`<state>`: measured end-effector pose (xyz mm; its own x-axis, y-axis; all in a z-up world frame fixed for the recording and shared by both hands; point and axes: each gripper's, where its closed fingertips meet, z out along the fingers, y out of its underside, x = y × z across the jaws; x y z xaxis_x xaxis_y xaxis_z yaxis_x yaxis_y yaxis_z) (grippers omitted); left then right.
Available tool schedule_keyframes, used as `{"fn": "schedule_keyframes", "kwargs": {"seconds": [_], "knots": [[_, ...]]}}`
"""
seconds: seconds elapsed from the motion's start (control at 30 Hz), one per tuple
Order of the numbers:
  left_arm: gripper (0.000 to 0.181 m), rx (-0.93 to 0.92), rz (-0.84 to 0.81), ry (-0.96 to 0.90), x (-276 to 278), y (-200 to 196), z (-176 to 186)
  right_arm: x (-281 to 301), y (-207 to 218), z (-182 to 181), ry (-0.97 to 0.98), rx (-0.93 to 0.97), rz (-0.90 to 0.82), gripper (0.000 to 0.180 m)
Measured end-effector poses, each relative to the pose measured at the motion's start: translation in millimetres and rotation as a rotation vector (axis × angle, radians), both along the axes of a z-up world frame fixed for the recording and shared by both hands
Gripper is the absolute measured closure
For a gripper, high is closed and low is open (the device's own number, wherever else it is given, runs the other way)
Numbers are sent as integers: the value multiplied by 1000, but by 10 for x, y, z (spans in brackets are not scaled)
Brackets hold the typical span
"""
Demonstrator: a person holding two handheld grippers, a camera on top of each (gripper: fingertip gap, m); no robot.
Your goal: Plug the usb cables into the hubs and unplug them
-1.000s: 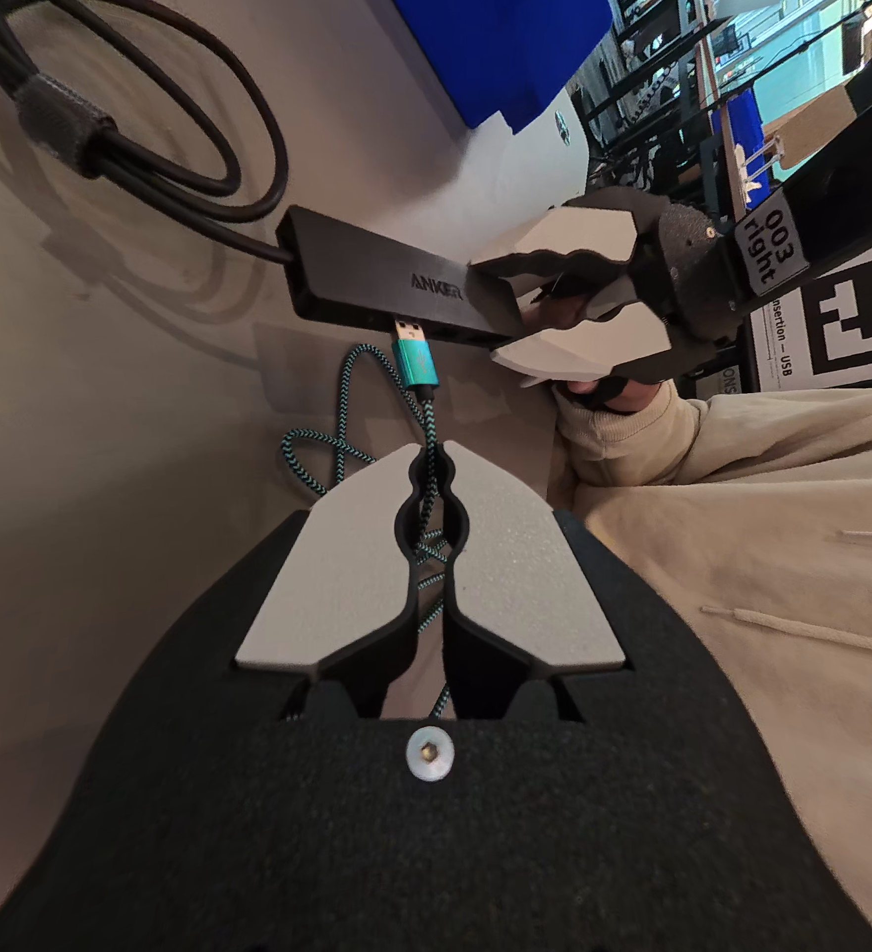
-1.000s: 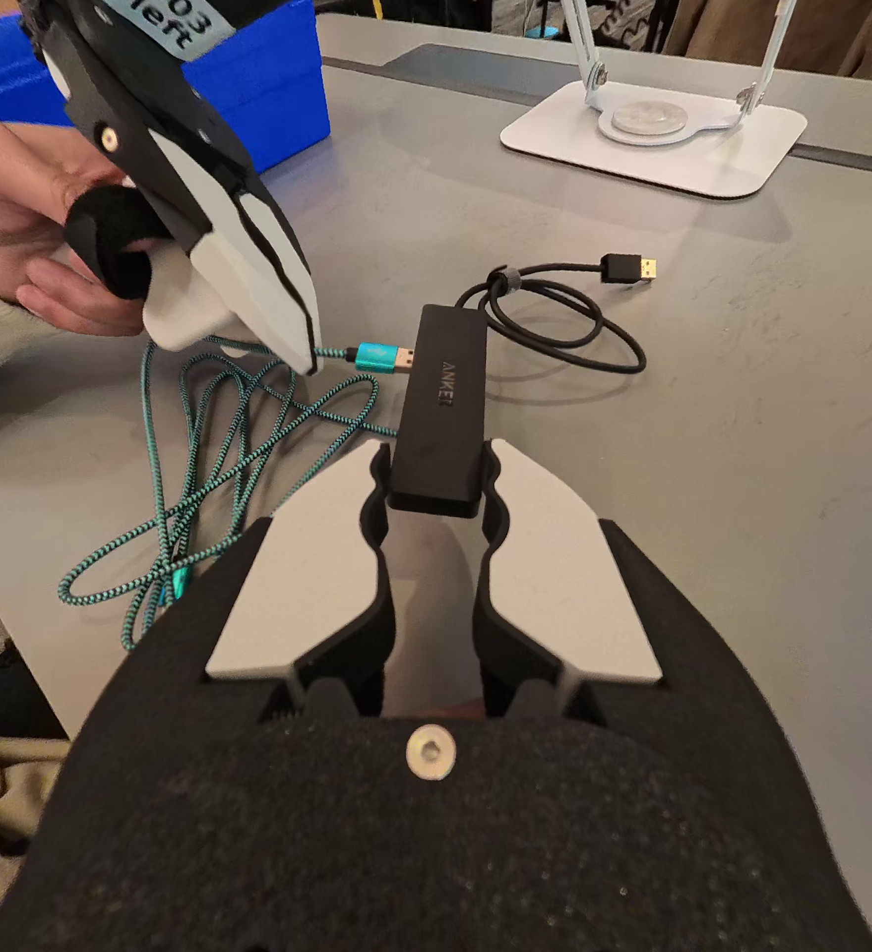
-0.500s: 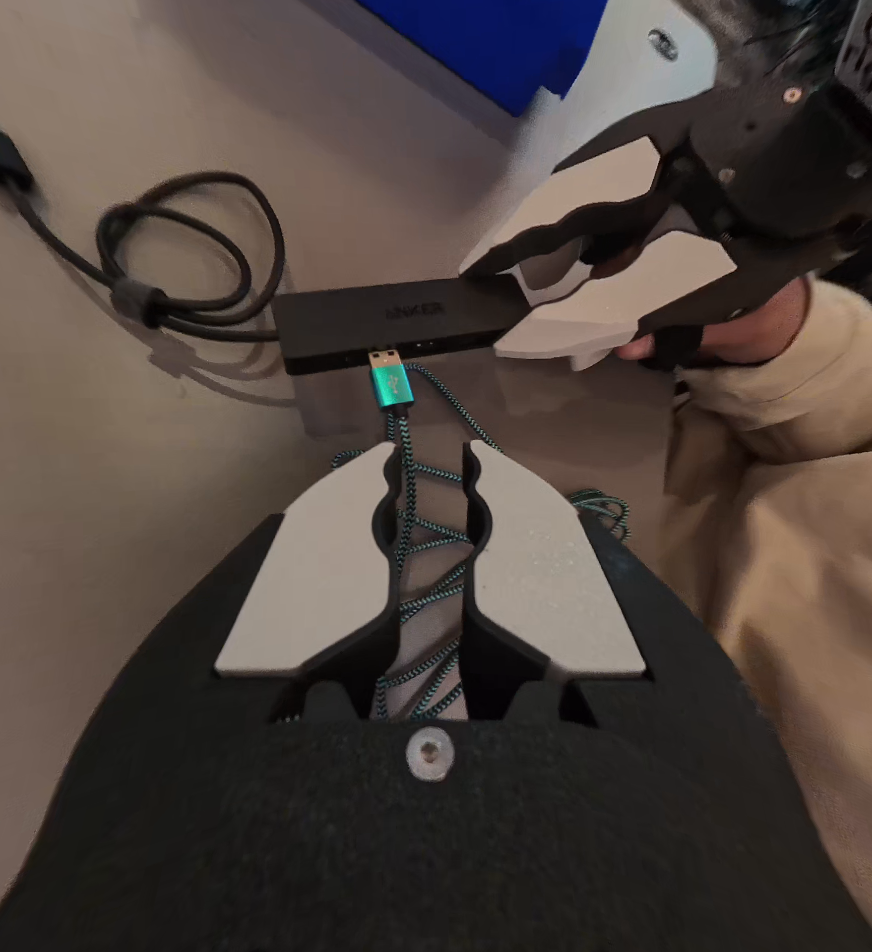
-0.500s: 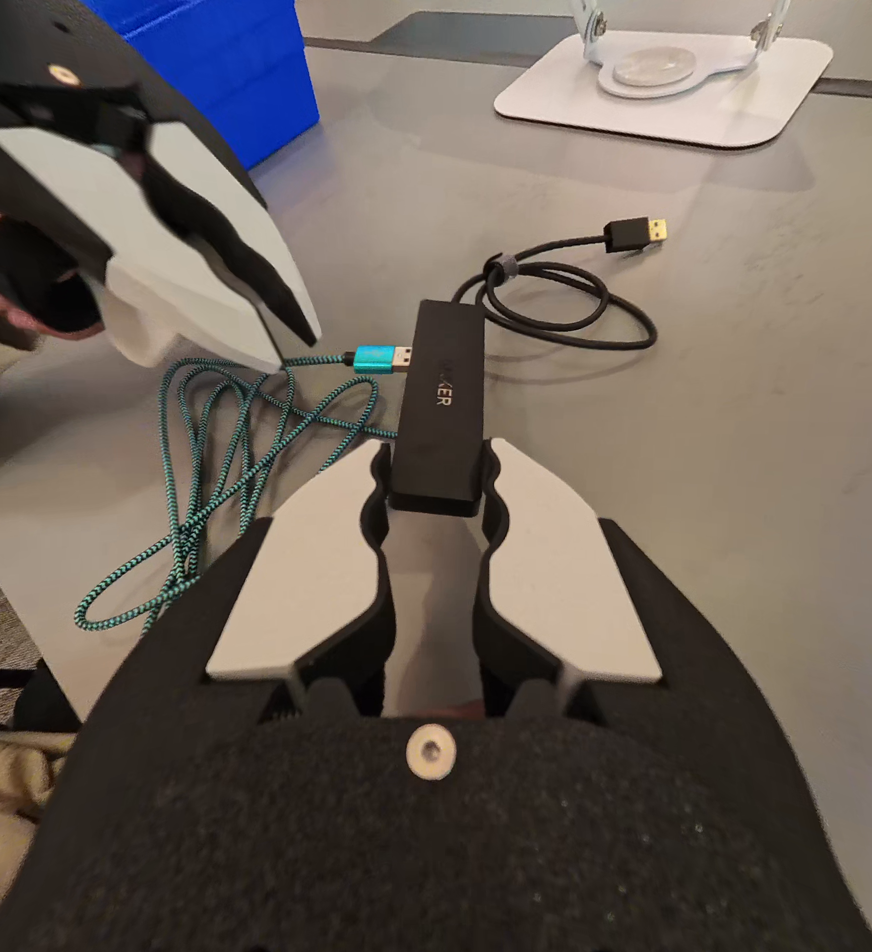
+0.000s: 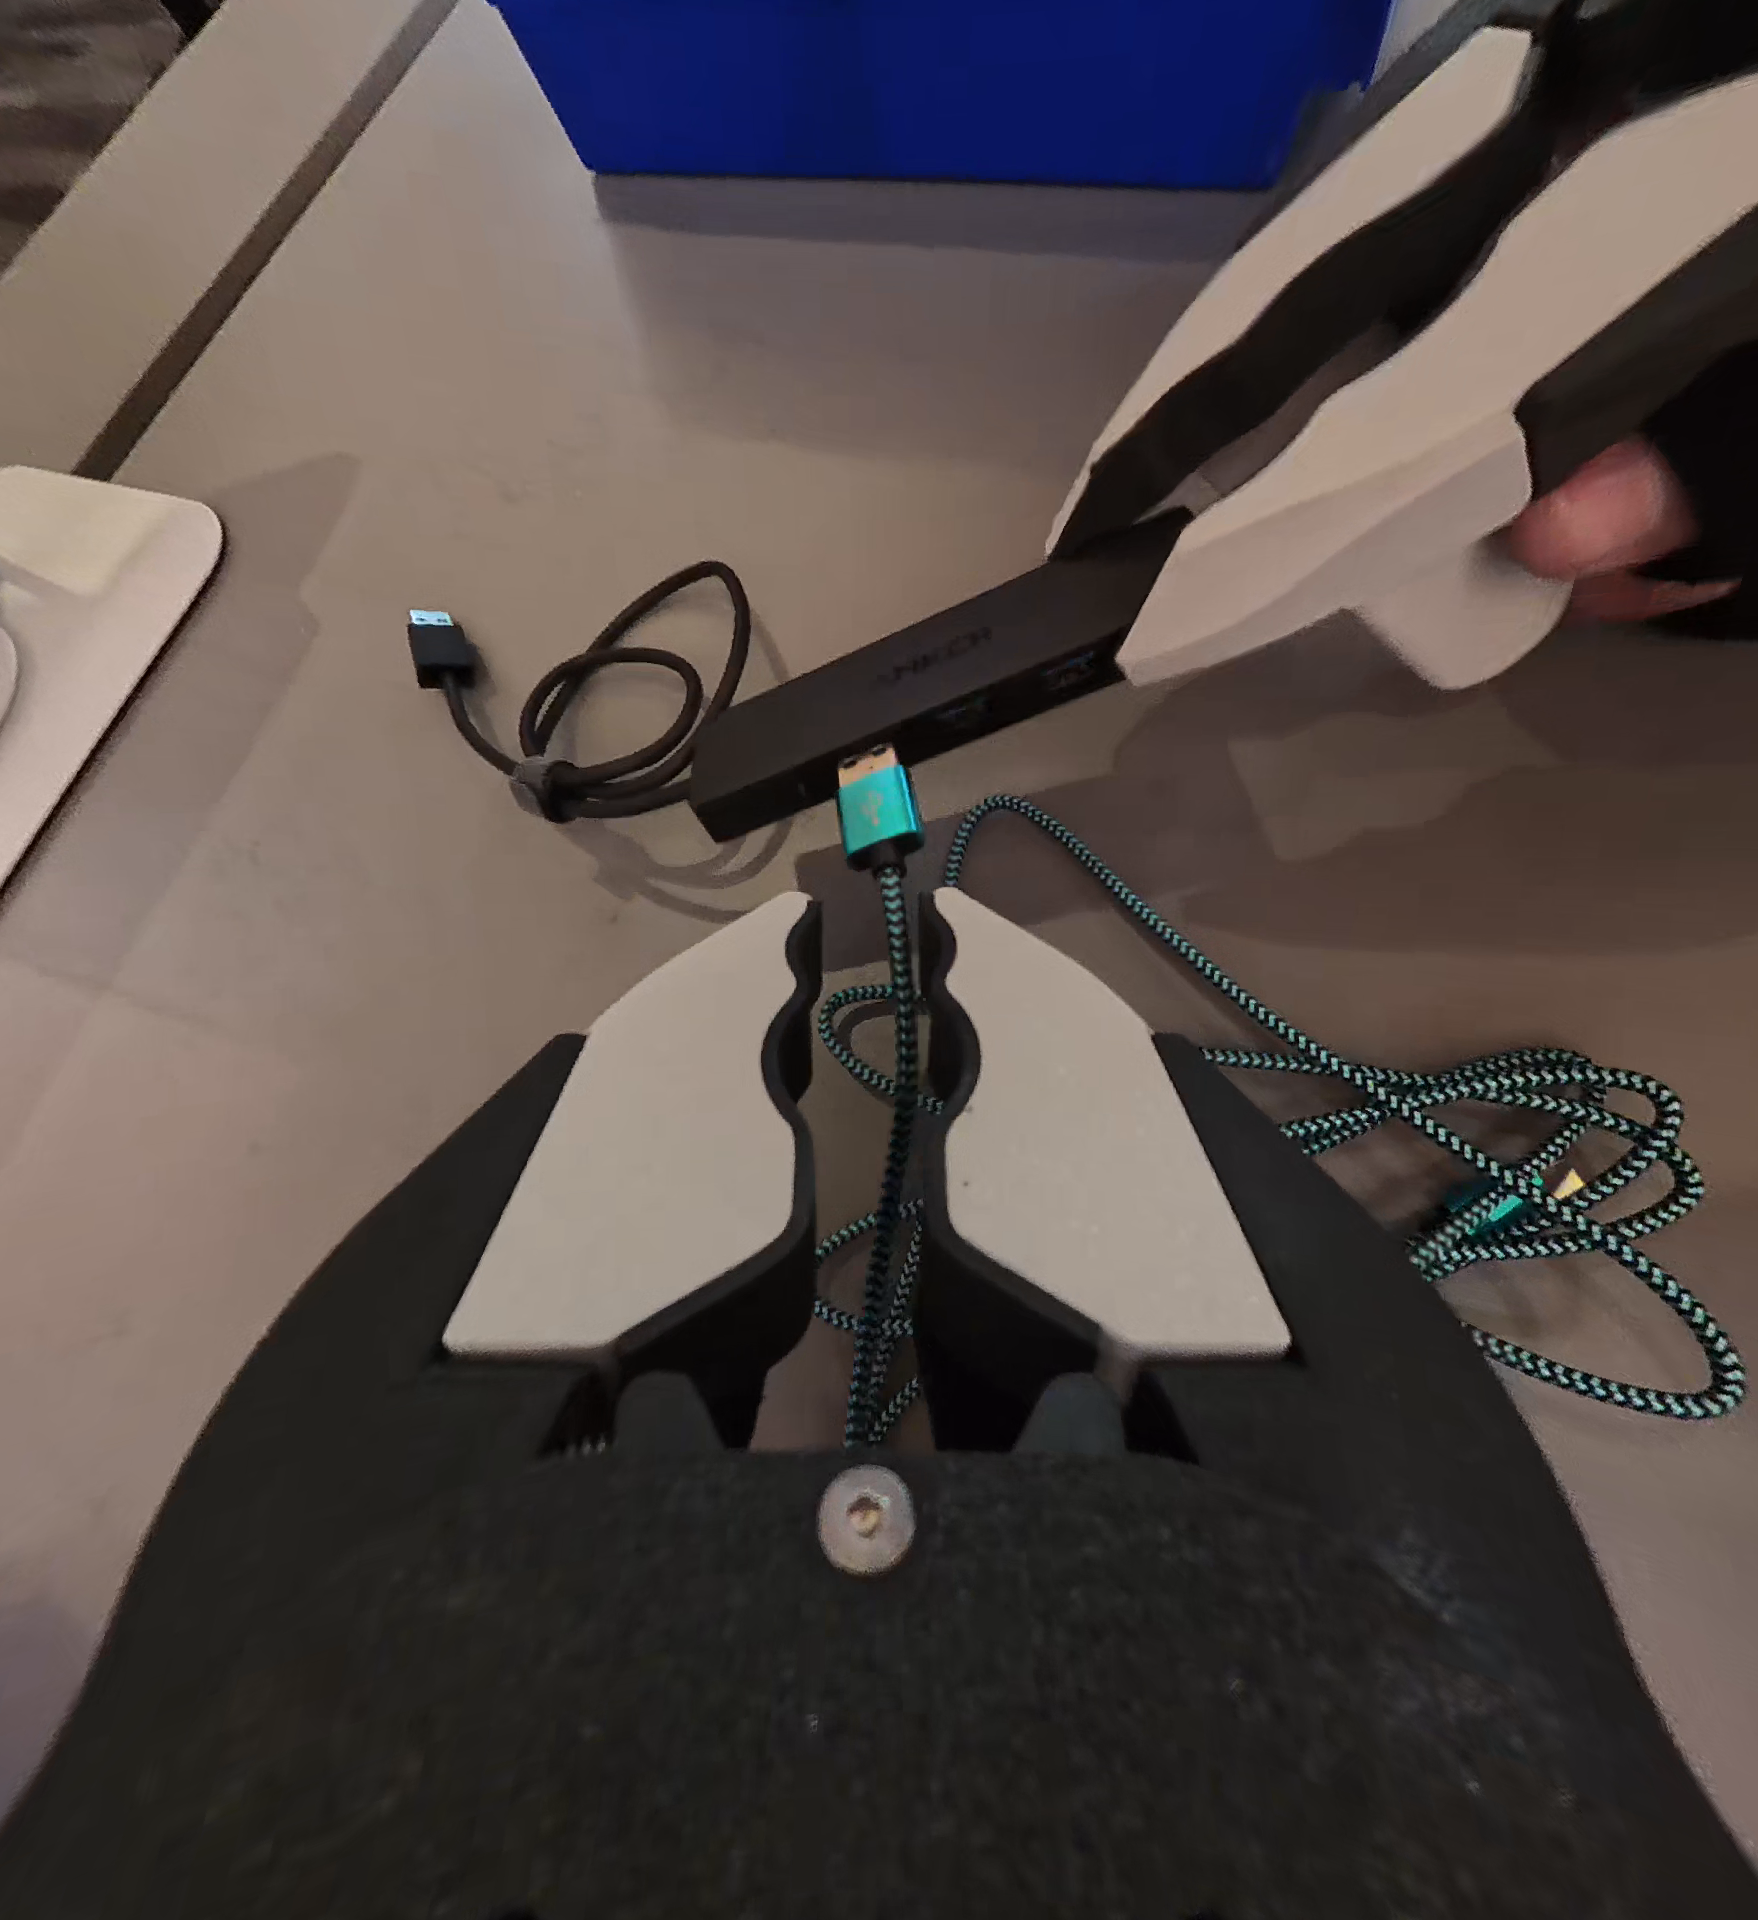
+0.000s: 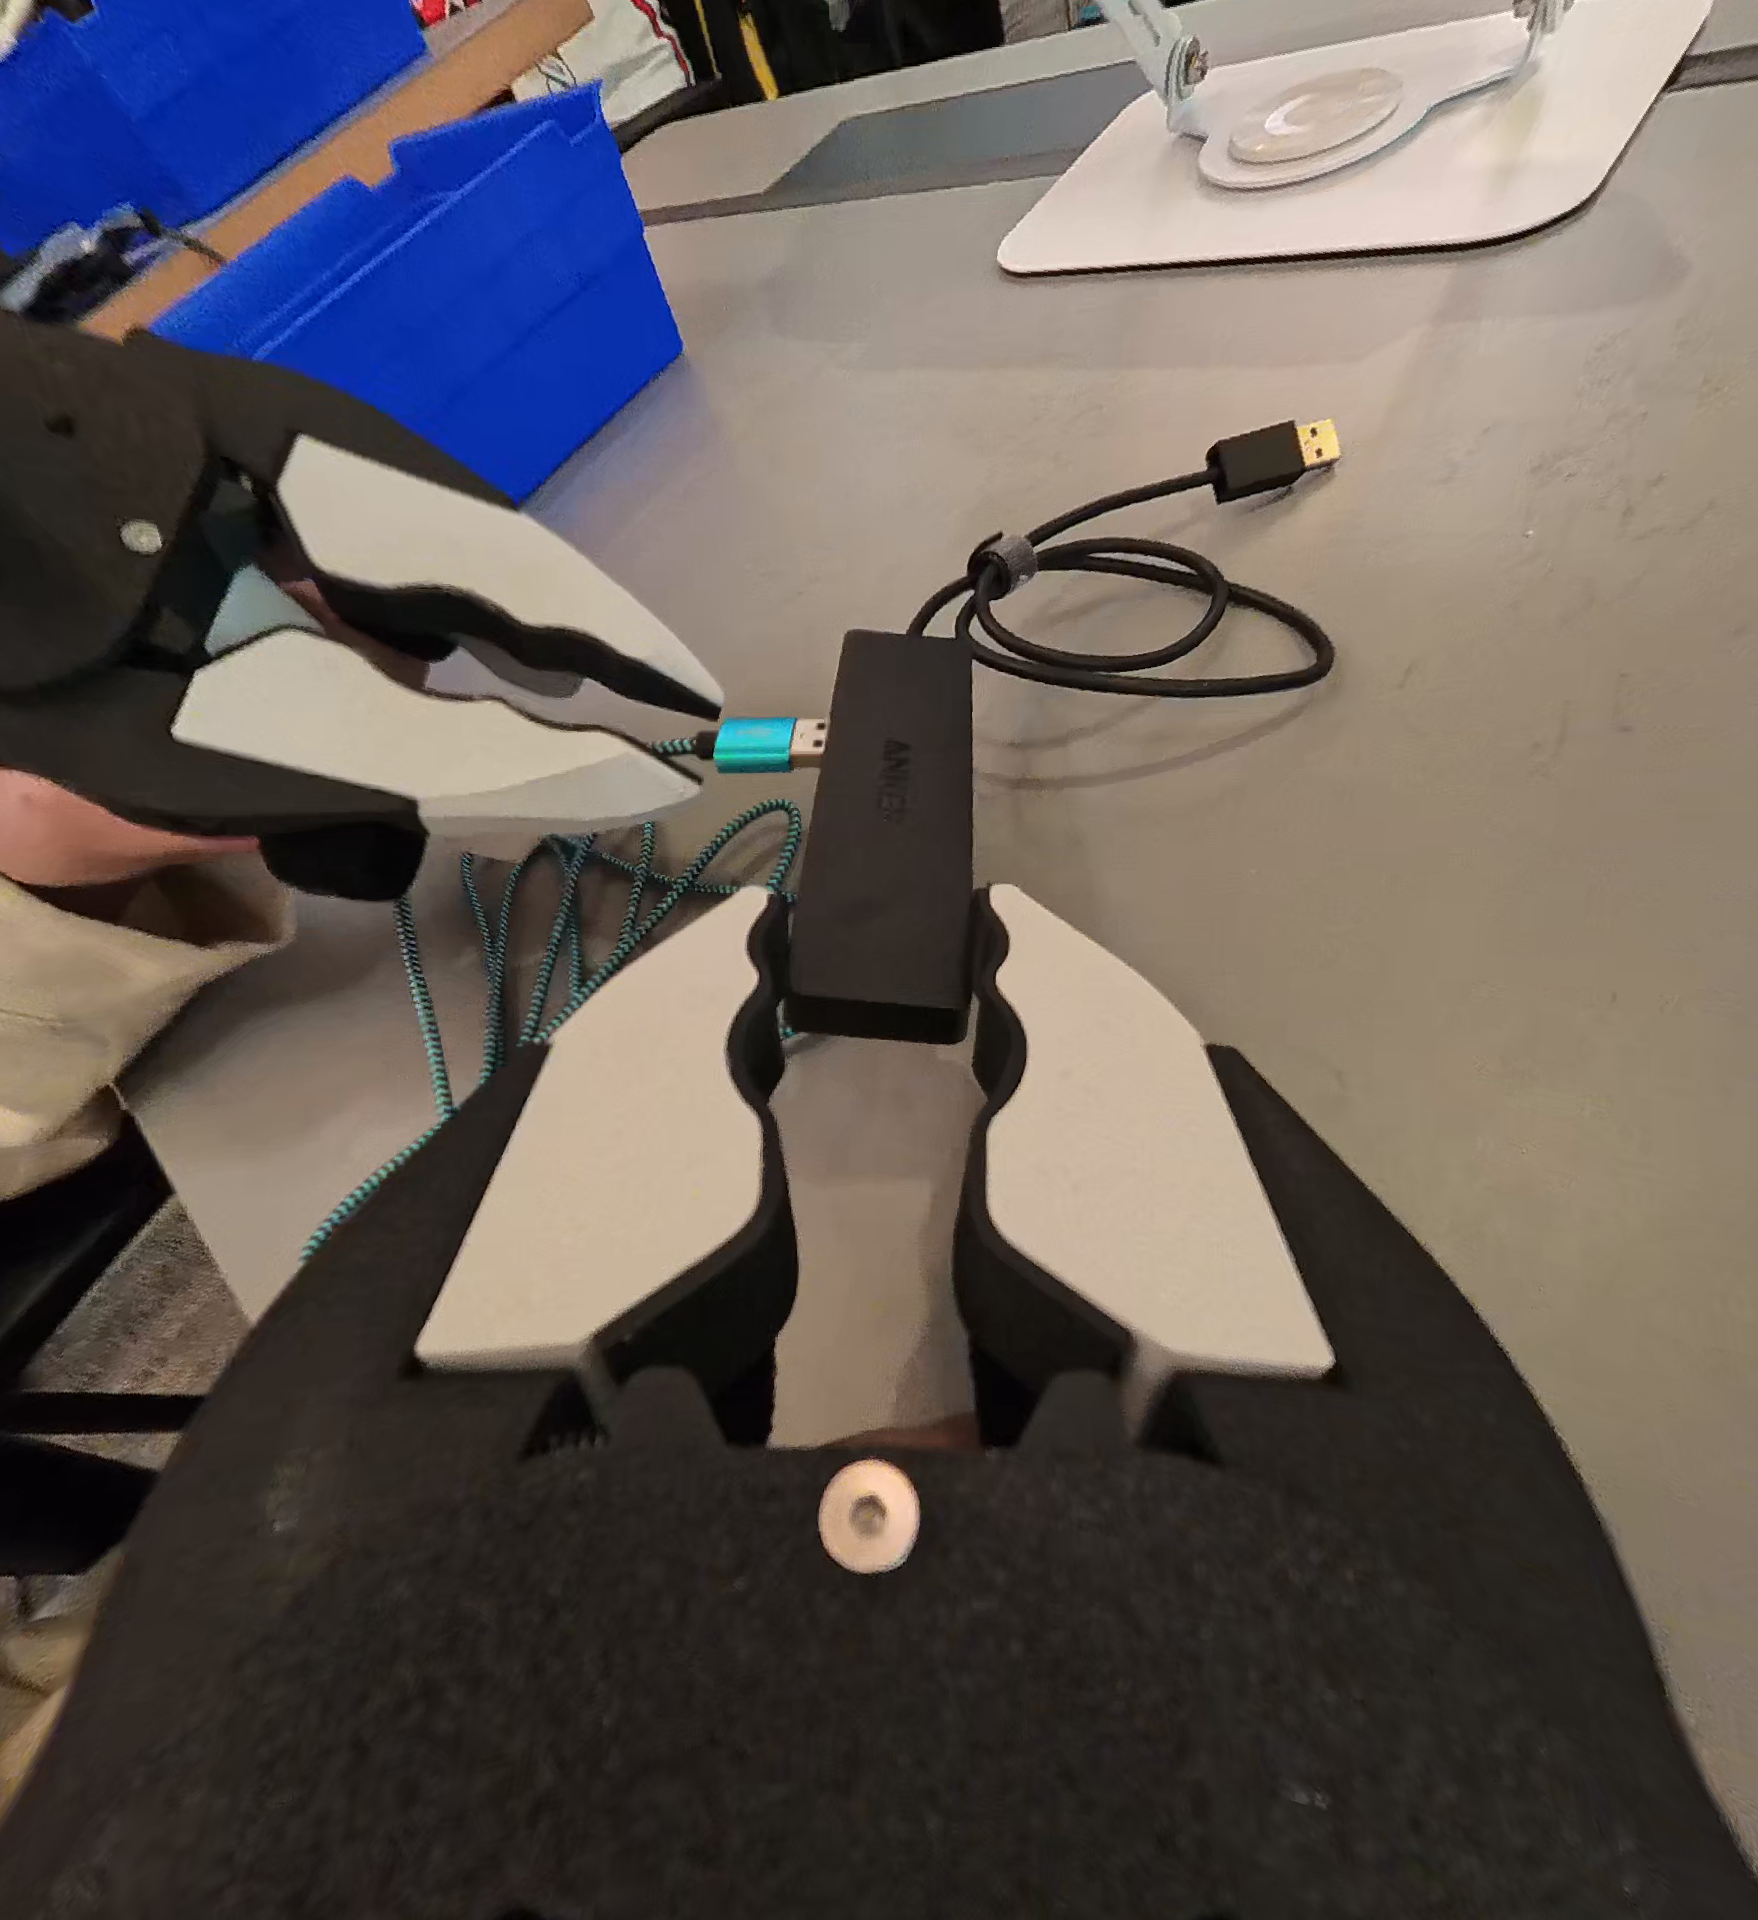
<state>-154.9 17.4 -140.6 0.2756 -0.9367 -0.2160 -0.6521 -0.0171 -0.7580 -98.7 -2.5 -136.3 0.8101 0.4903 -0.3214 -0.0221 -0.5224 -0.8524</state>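
Note:
A black USB hub lies on the grey table. My right gripper is shut on its near end. The teal plug of a braided teal-black cable sits at a side port of the hub, with part of its metal tip showing. In the left wrist view, my left gripper stands just behind the plug. Its fingers are a little apart and the cable runs loosely between them. That view also shows the hub and the right gripper clamped on it.
The hub's own black cable is coiled beyond it and ends in a loose plug. The rest of the teal cable lies in loops by the table's edge. A blue bin and a white stand base are at the back. My right fingertips sit around 7 cm from my left ones. The loose plug is about 20 cm from both grippers' fingertips.
My left gripper has let go of the teal cable and its fingers now stand apart. It has swung round and levelled. The plug stays at the hub's port. The right gripper still holds the hub.

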Motion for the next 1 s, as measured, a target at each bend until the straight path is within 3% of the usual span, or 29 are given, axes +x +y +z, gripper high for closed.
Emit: {"fn": "schedule_keyframes", "kwargs": {"seconds": [0.1, 0.2, 0.8, 1.0], "knots": [[164, 39, 9, 0, 1, 3, -9, 3, -4, 14, 48, -18, 6, 146], [178, 32, 6, -16, 12, -16, -1, -25, -9, -7, 53, -25, 11, 146], [179, -43, -18, 65, -20, -35, -90, -62, -38, -80, -28, 0, 81, 146], [179, -60, -30, 53, -22, -46, -89, -56, -33, -146, -195, -4, 122, 146]]}}
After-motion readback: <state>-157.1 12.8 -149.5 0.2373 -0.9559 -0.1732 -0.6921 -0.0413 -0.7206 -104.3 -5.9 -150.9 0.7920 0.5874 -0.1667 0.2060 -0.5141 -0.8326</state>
